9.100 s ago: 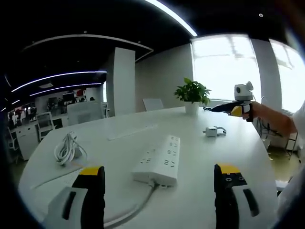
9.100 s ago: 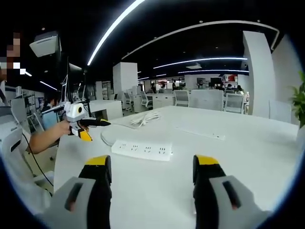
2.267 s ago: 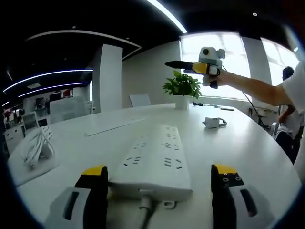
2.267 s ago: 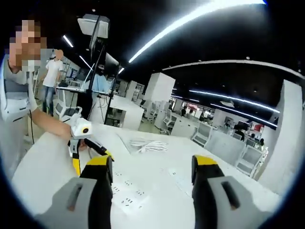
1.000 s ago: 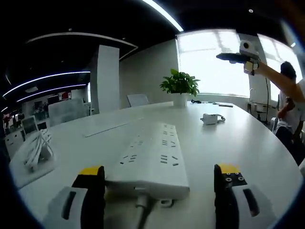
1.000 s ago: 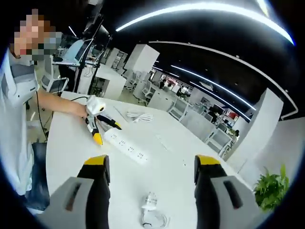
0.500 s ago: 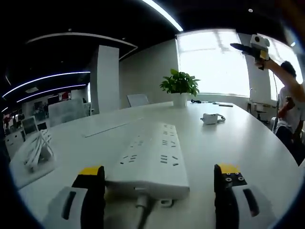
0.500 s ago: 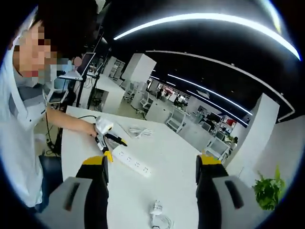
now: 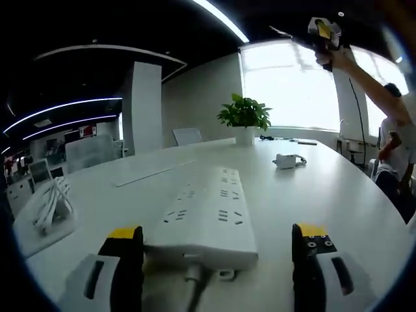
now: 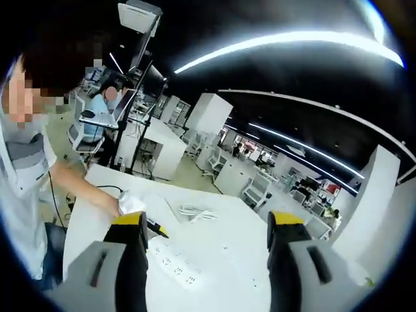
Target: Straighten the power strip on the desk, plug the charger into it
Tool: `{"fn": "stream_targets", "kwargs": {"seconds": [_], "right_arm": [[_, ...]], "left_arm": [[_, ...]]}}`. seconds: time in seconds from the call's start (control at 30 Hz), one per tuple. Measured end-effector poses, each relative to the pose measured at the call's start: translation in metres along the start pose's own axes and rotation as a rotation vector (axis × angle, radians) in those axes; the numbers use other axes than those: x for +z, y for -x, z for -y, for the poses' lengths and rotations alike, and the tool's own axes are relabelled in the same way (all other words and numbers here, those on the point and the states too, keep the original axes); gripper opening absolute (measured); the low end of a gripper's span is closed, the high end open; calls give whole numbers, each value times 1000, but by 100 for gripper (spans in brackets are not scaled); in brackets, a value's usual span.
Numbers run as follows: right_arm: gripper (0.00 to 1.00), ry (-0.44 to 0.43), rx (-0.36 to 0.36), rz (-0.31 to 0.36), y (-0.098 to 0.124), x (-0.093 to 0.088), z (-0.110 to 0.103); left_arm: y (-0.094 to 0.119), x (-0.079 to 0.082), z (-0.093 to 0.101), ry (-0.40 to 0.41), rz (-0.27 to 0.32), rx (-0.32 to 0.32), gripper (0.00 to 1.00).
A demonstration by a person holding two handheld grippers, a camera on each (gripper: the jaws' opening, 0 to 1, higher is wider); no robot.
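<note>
The white power strip point(image 9: 208, 218) lies on the white table point(image 9: 338, 201), its cable end point(image 9: 194, 286) toward me. My left gripper point(image 9: 217, 232) is open, its yellow-tipped jaws standing either side of the strip's near end with gaps on both sides. The small white charger point(image 9: 286, 160) with its cord rests farther back on the right. My right gripper point(image 10: 209, 220) is open and holds nothing; in the left gripper view it appears as the right gripper point(image 9: 323, 31) raised high on a person's arm. From up there the power strip point(image 10: 175, 268) shows far below.
A potted plant point(image 9: 245, 117) stands at the table's far edge by the window. A coiled white cable point(image 9: 49, 205) lies at the left, also seen as the coiled cable point(image 10: 198, 211). A person's arm point(image 10: 71, 179) reaches to the table. Desks and chairs fill the office behind.
The right gripper has risen higher and tilted upward, so the charger has dropped out of its view. The left gripper and power strip have not moved.
</note>
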State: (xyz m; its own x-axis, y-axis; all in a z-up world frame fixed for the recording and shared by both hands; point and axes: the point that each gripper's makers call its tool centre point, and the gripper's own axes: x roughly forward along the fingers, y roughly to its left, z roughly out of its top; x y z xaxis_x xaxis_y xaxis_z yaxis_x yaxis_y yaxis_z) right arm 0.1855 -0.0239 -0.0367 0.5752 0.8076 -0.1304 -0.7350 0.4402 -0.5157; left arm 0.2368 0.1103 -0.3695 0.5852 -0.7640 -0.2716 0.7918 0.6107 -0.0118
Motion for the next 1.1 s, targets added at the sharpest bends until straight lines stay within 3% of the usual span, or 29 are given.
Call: {"fn": "stream_targets", "kwargs": {"seconds": [0.17, 0.27, 0.33, 0.47, 0.57, 0.73, 0.87, 0.97, 1.1], "right_arm": [[73, -49, 4, 30, -31, -4, 30], [74, -10, 55, -60, -55, -47, 32], [74, -13, 98, -85, -65, -69, 29], [74, -3, 198, -131, -90, -115, 17], [68, 25, 288, -170, -106, -150, 3], [68, 18, 396, -150, -129, -188, -18], [62, 66, 498, -116, -135, -203, -42], [66, -10, 574, -112, -139, -218, -60], [70, -6, 622, -125, -146, -242, -70]], "left_arm": [[0, 0, 0, -2, -2, -2, 96], [0, 0, 0, -1, -3, -2, 96], [0, 1, 0, 0, 4, -1, 96], [1, 3, -3, 3, 10, 11, 96], [2, 5, -4, 15, 21, 12, 96], [3, 6, -4, 19, 25, 15, 96], [4, 11, -2, 45, 47, 5, 96], [2, 11, 0, 38, 45, 4, 96], [1, 9, 1, 8, 34, 9, 96]]}}
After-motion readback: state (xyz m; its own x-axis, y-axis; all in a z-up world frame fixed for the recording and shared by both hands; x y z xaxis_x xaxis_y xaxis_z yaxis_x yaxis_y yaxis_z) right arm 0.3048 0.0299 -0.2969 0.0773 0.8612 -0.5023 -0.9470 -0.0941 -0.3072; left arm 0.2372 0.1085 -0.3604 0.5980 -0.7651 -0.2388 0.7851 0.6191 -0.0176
